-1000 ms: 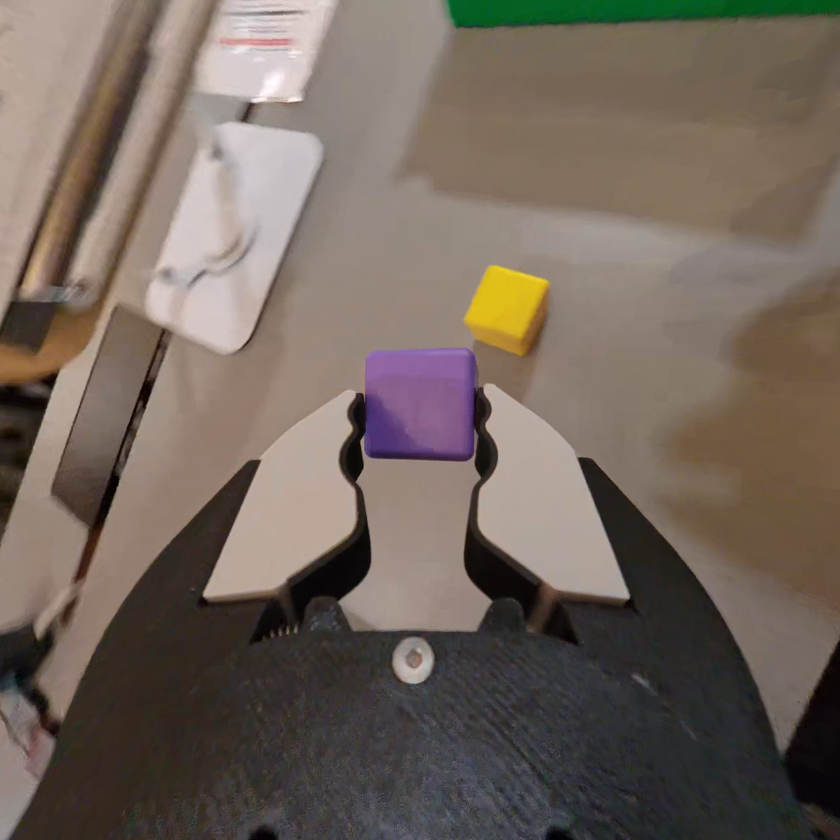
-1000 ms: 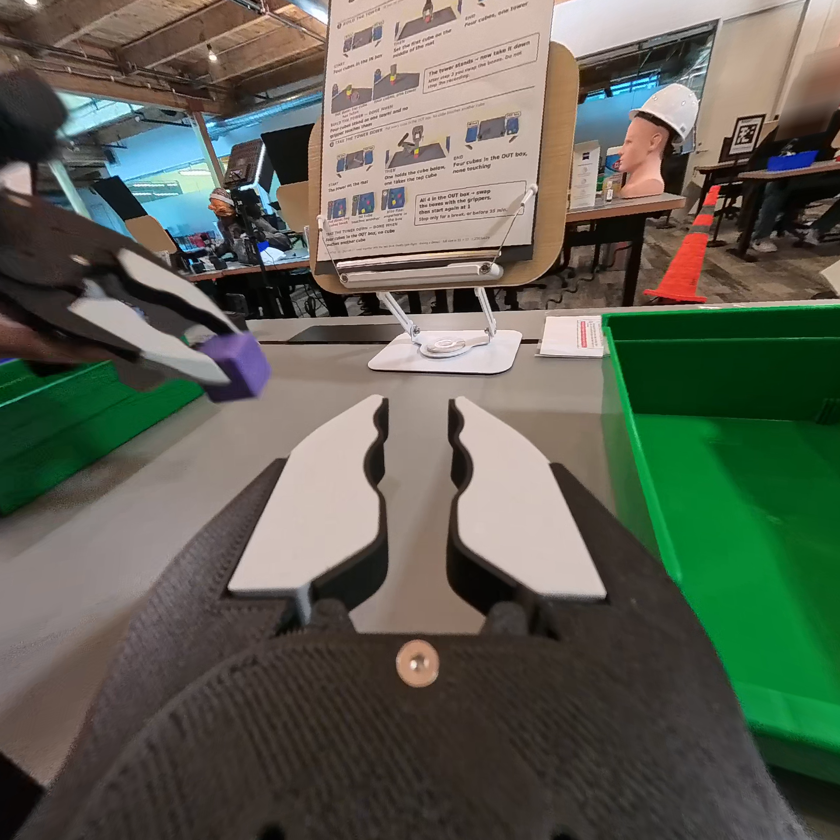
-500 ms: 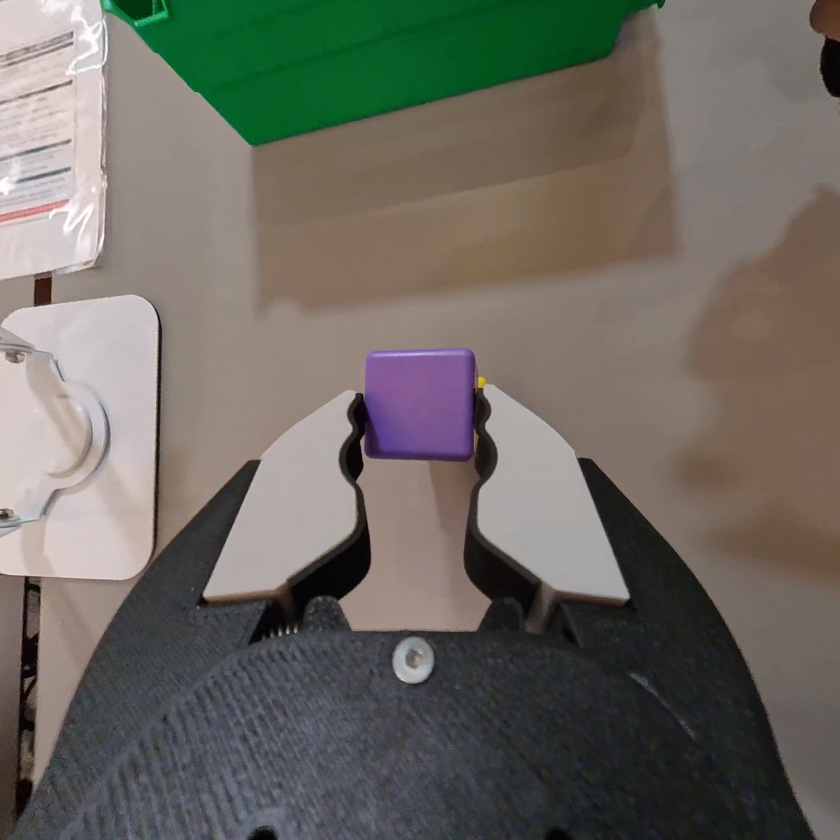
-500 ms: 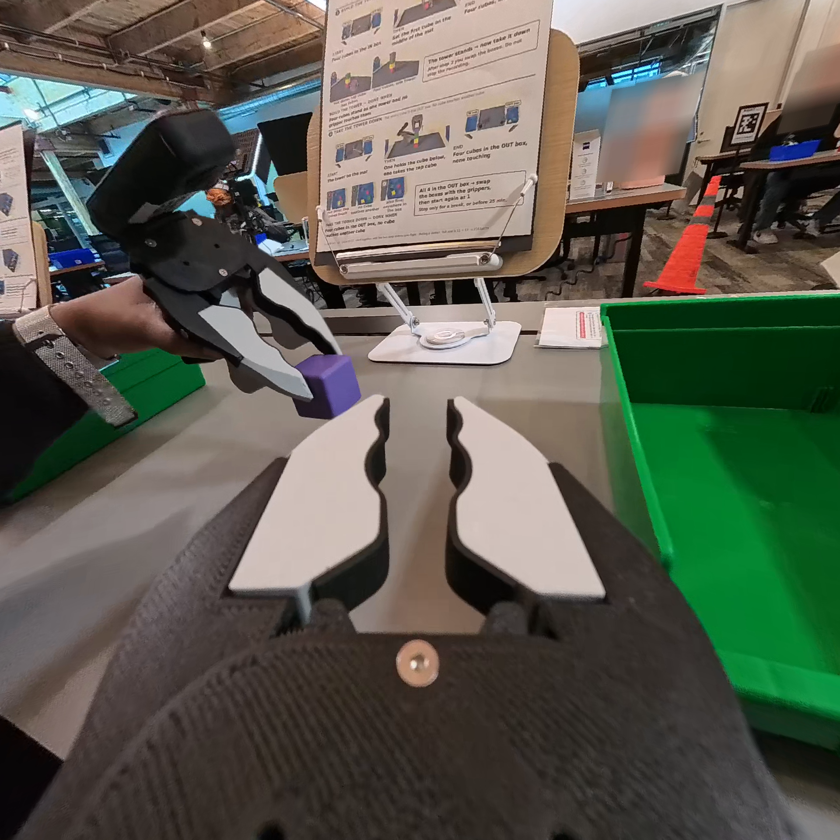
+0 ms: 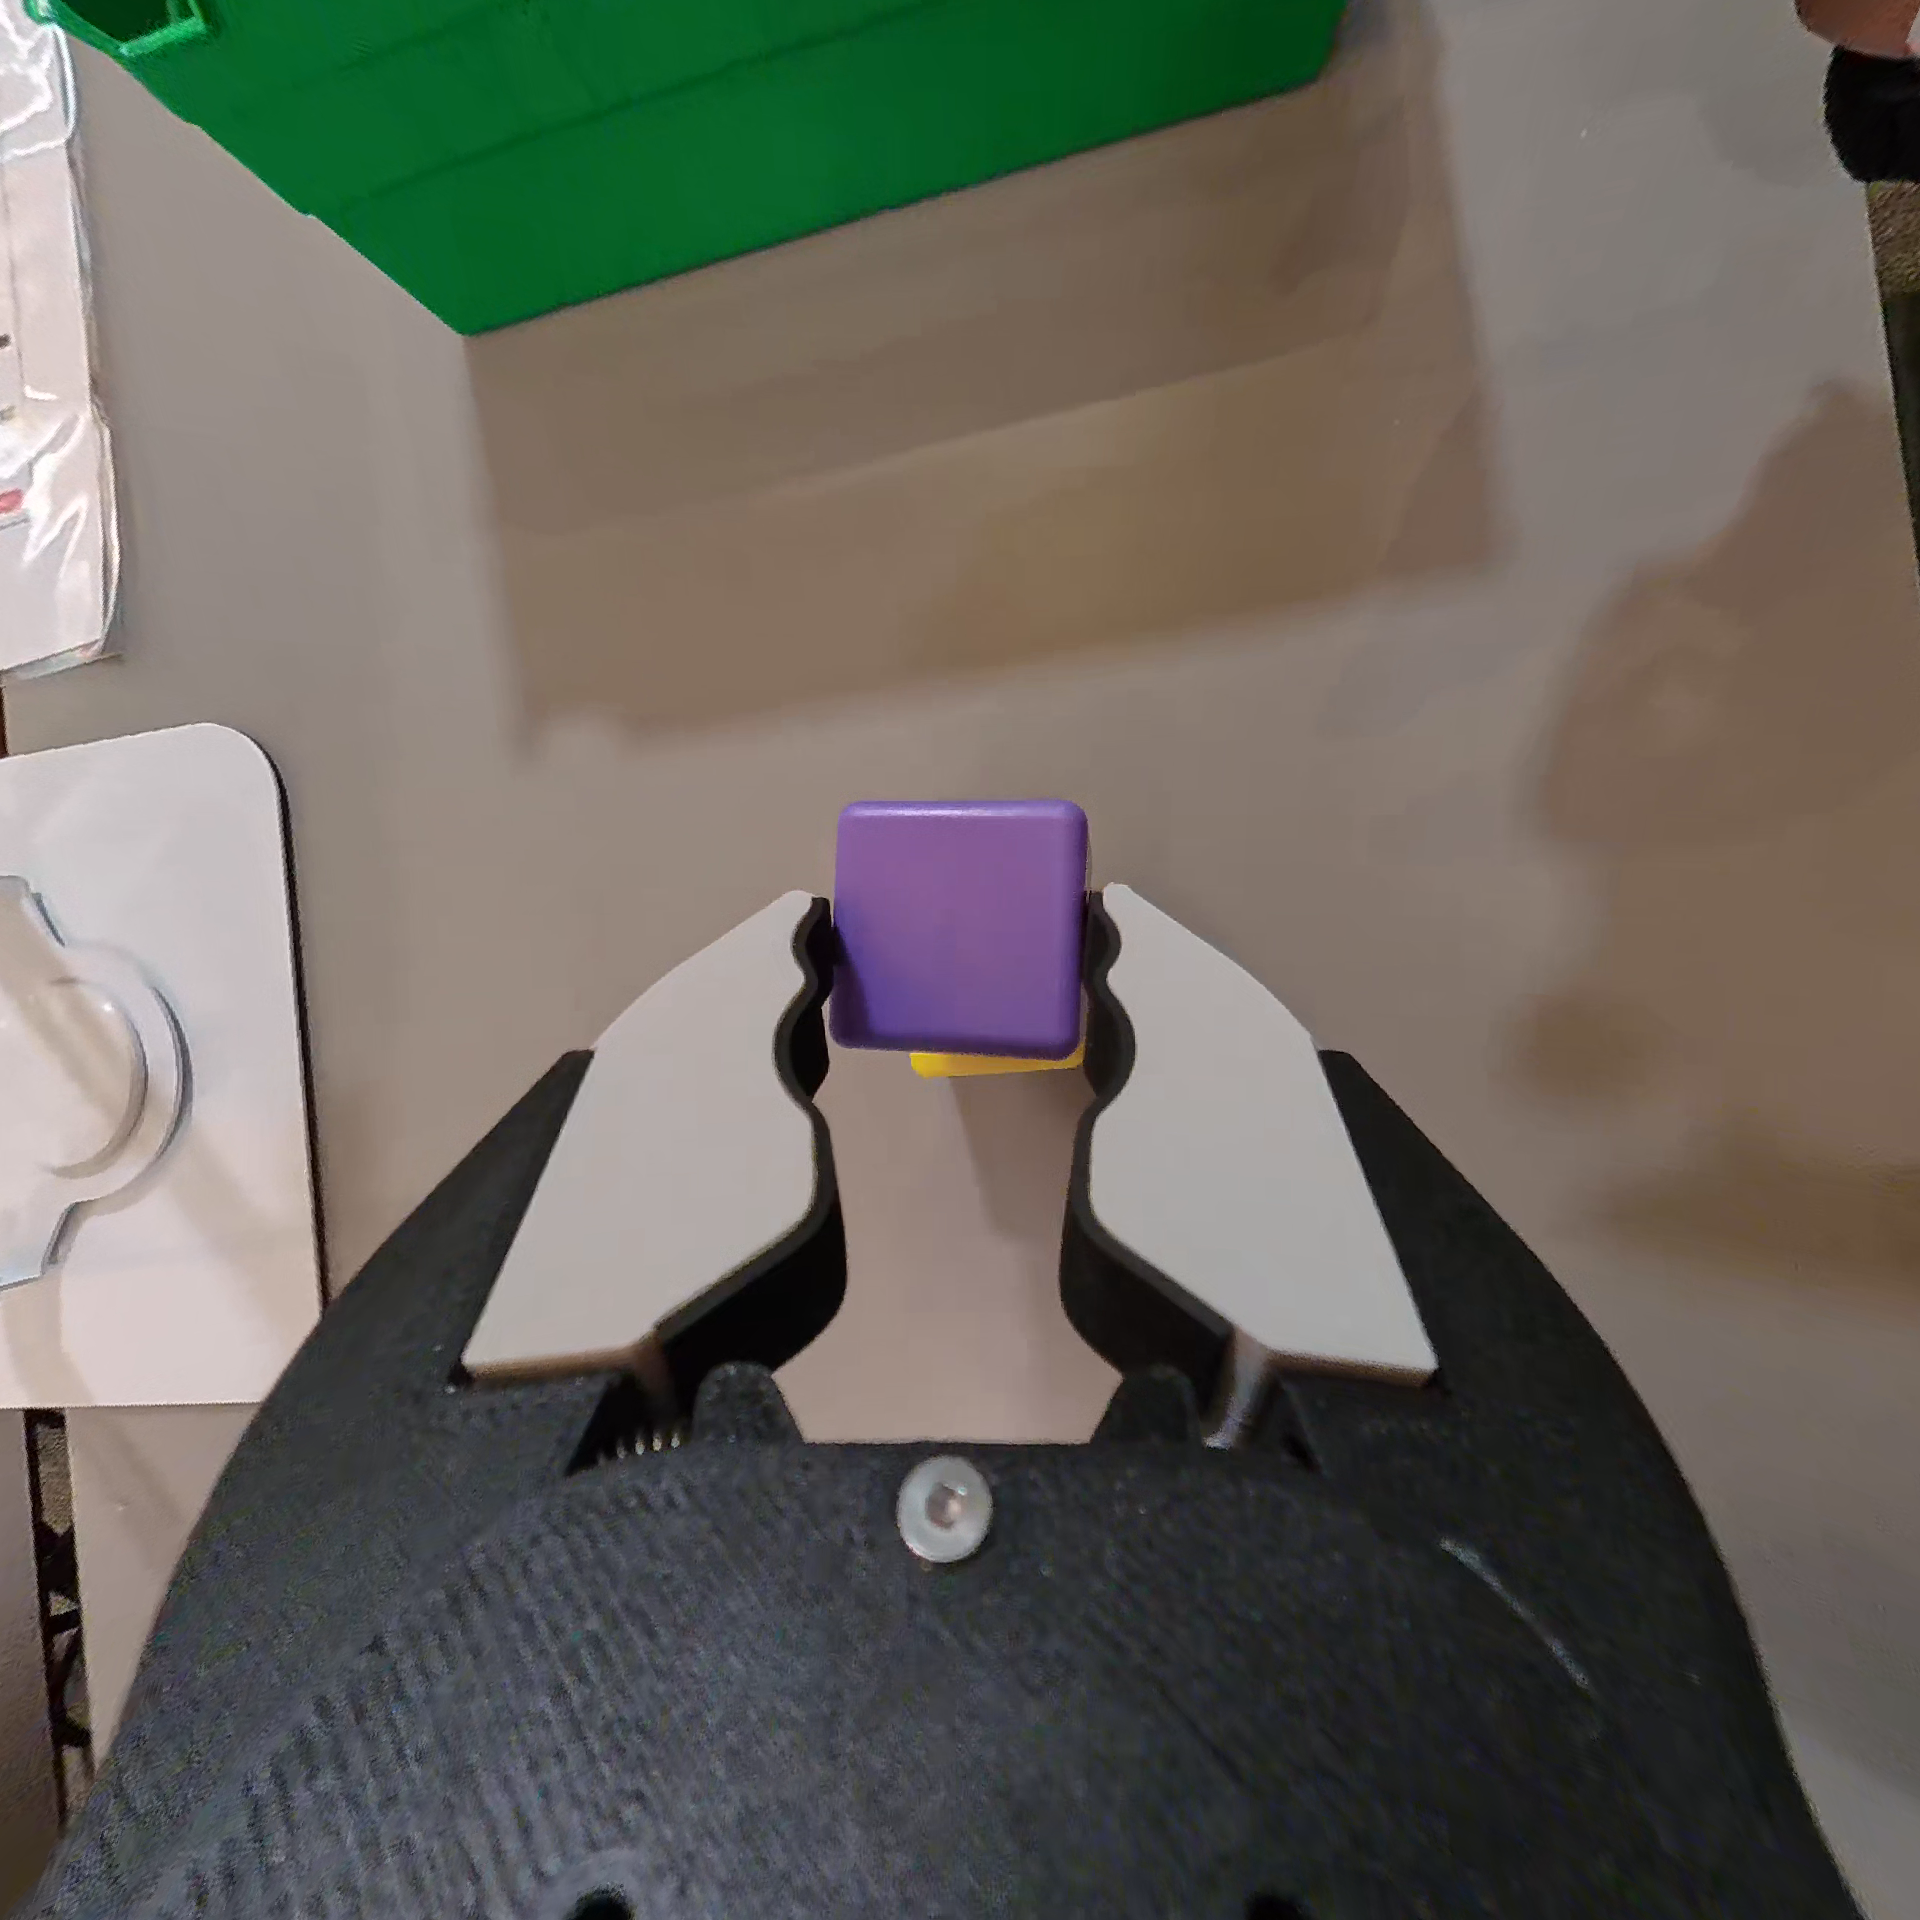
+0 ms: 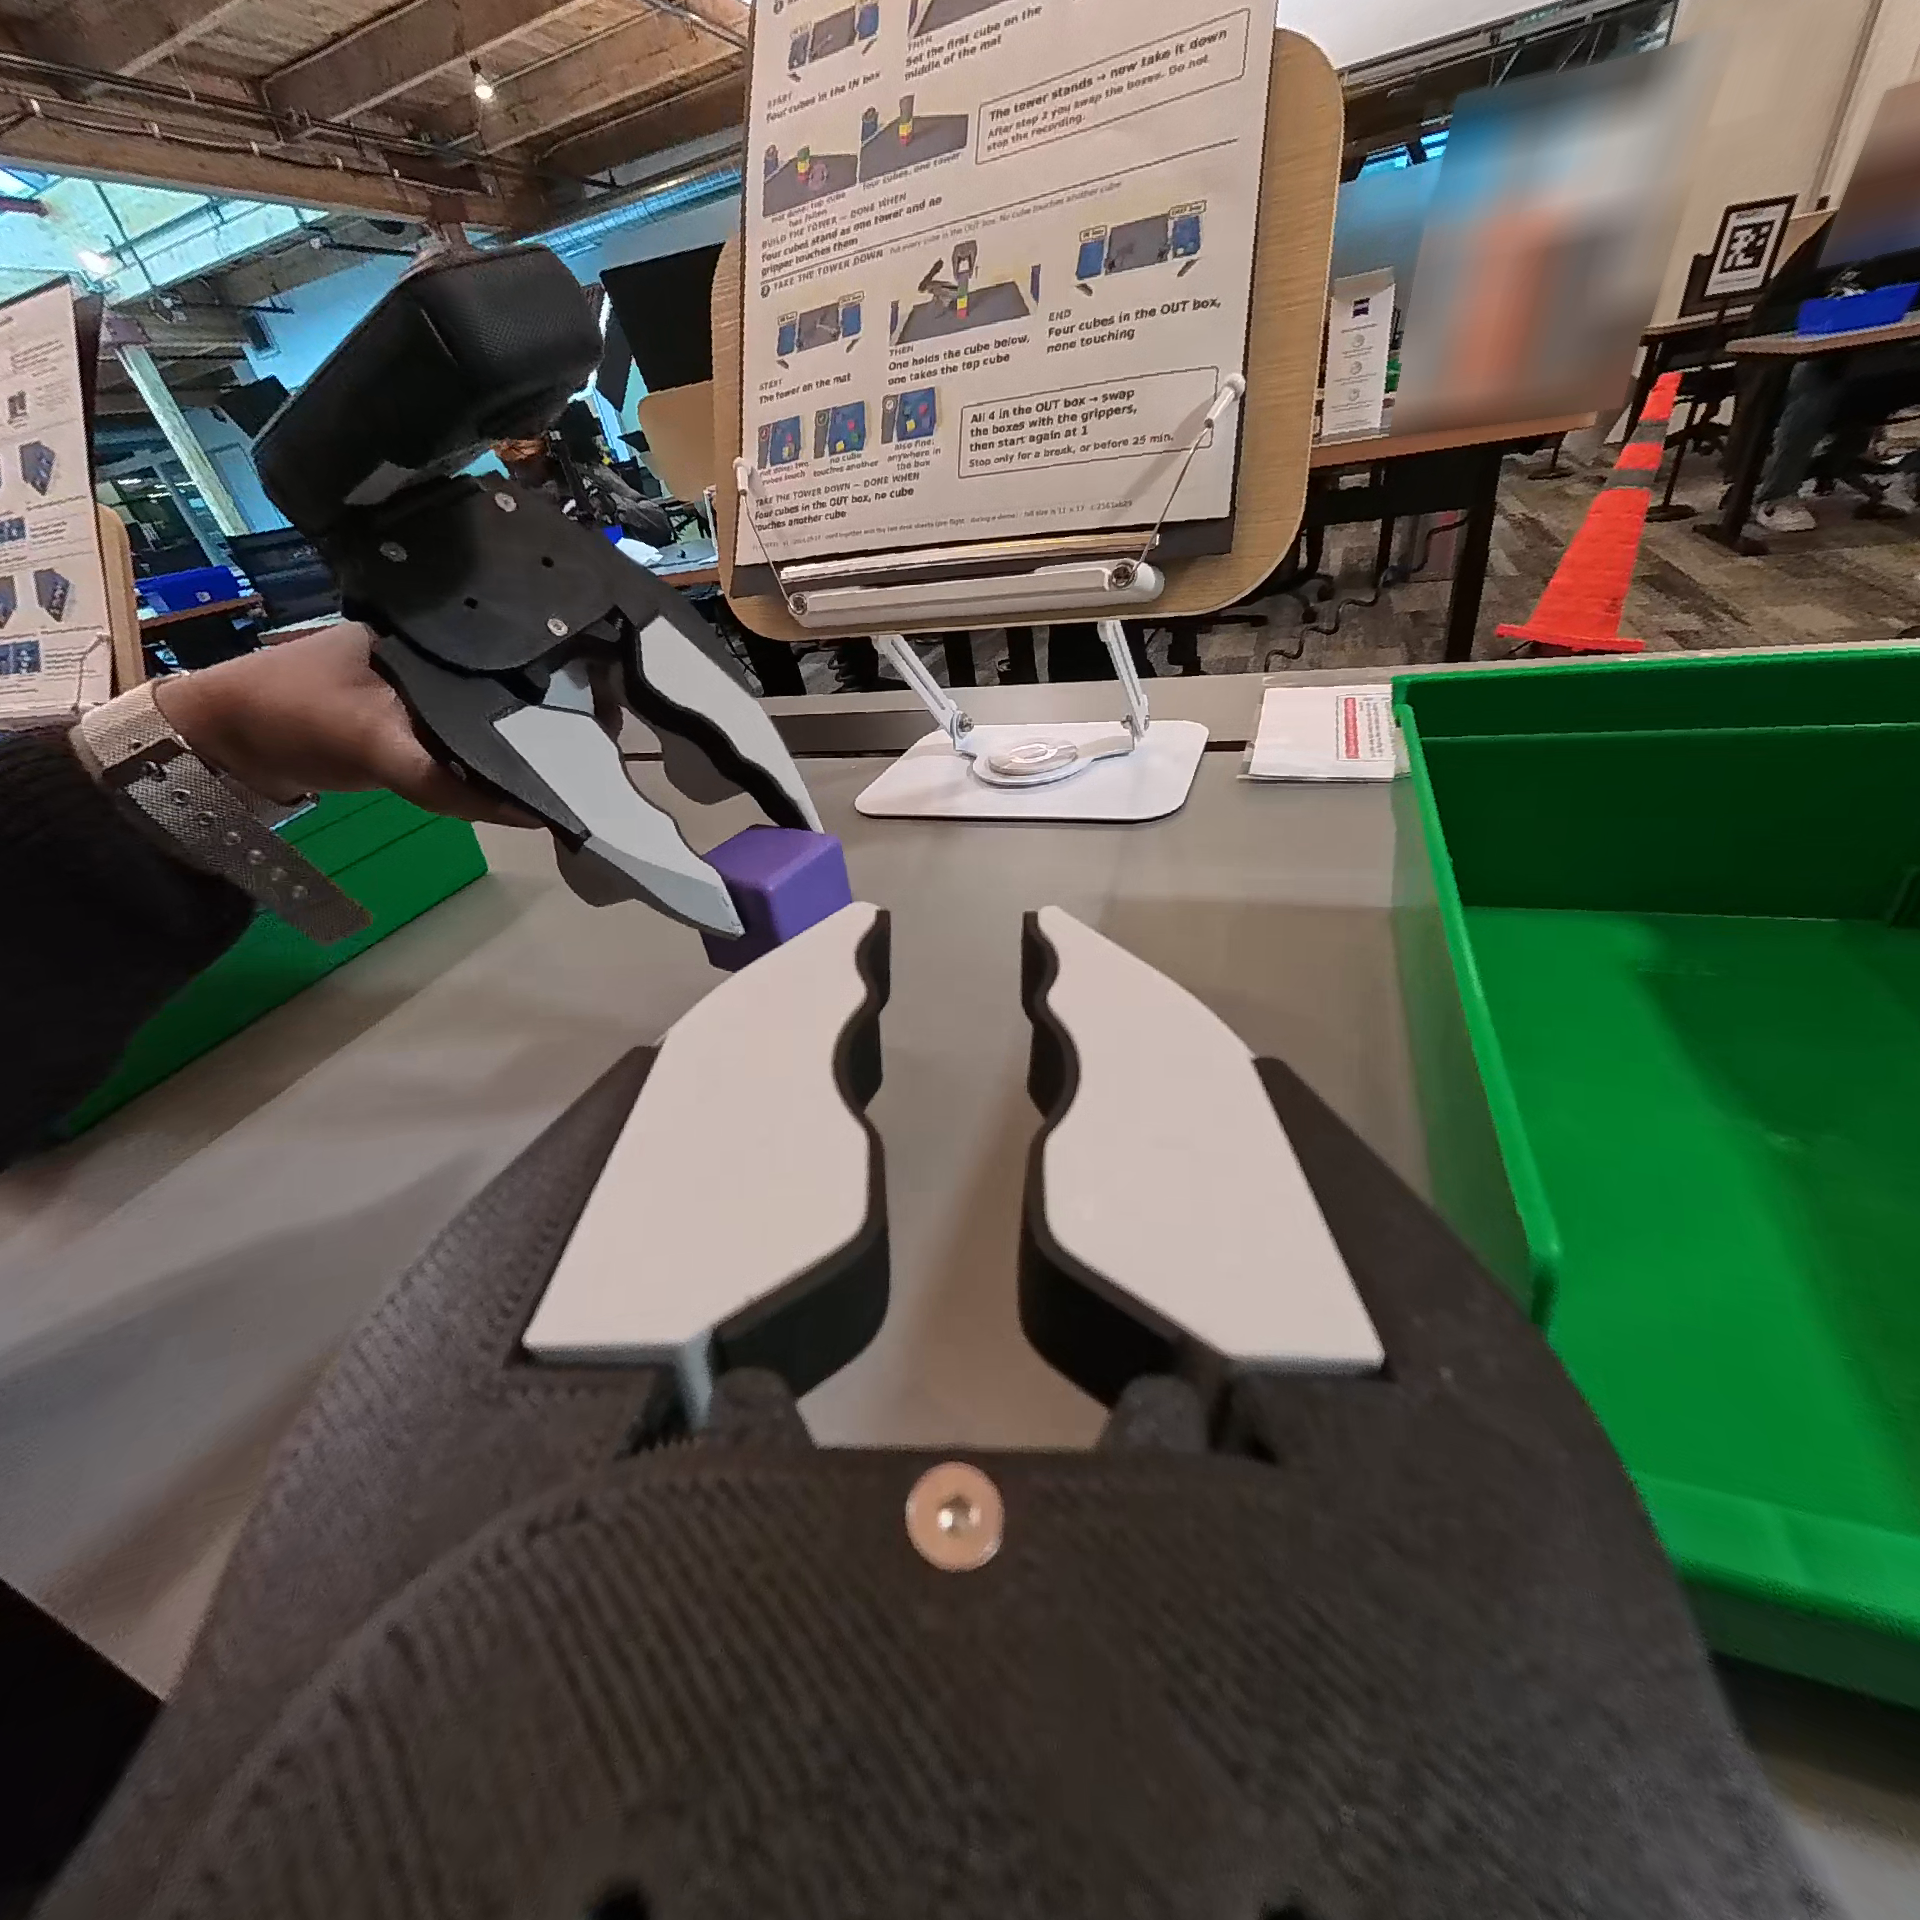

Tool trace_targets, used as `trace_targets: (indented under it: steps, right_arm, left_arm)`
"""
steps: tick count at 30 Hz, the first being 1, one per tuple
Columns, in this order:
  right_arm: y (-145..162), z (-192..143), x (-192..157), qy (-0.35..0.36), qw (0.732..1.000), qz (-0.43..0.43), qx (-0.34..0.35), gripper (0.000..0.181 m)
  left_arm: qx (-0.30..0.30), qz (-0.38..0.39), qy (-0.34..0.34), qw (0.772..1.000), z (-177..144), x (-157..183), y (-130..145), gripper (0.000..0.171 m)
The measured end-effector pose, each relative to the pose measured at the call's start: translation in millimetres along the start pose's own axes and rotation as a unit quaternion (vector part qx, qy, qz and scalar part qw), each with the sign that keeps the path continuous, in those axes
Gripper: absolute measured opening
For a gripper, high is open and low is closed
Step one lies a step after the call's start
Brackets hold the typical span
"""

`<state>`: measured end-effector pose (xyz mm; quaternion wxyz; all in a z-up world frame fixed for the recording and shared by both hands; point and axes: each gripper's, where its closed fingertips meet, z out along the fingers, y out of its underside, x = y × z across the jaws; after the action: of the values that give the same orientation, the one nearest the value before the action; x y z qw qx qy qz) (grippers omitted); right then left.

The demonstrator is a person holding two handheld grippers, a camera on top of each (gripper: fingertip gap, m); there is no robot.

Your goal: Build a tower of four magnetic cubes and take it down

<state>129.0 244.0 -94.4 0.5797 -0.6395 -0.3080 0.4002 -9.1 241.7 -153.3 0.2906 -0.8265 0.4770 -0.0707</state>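
My left gripper [image 5: 958, 906] is shut on a purple cube [image 5: 956, 925] and points down at the grey table [image 5: 1143, 644]. A yellow cube [image 5: 992, 1062] lies directly under the purple one; only a thin edge of it shows. I cannot tell whether the two cubes touch. In the right wrist view the left gripper [image 6: 771, 873] holds the purple cube [image 6: 795, 883] low over the table, just ahead and left of my right gripper [image 6: 954, 920]. My right gripper is open and empty, level above the table. The yellow cube is hidden in that view.
A green bin [image 6: 1475, 935] stands close on the right; it also shows in the left wrist view [image 5: 727, 135]. Another green bin [image 6: 343, 862] is at the far left. A stand's white base [image 6: 1029, 774] and a paper sheet [image 6: 1320, 732] lie at the back.
My left gripper has carried the purple cube to the right and down, from beside the yellow cube to right over it. My right gripper has barely moved.
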Motion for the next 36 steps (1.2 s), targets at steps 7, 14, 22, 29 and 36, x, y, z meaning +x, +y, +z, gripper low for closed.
trace_targets:
  steps: [7,14,22,29,36]
  right_arm:
    - [0.5,0.1,-1.1,-0.003,1.000,0.002,-0.002,0.024]
    - [0.8,0.4,-1.0,-0.003,1.000,0.003,-0.003,0.024]
    - [0.7,0.1,0.0,-0.003,1.000,0.007,-0.002,0.024]
    - [1.1,0.0,1.7,-0.002,1.000,0.016,-0.003,0.024]
    - [1.6,0.3,2.0,-0.002,1.000,0.017,-0.005,0.024]
  left_arm:
    - [0.010,-0.017,0.014,1.000,-0.2,0.9,3.7,0.047]
    - [0.007,-0.023,0.018,1.000,4.6,0.6,7.9,0.047]
    - [-0.013,-0.027,0.017,0.999,12.0,0.4,14.3,0.047]
    - [-0.011,-0.030,0.016,0.999,12.0,-0.2,14.5,0.047]
    - [-0.018,-0.040,-0.032,0.999,13.1,-16.6,19.5,0.047]
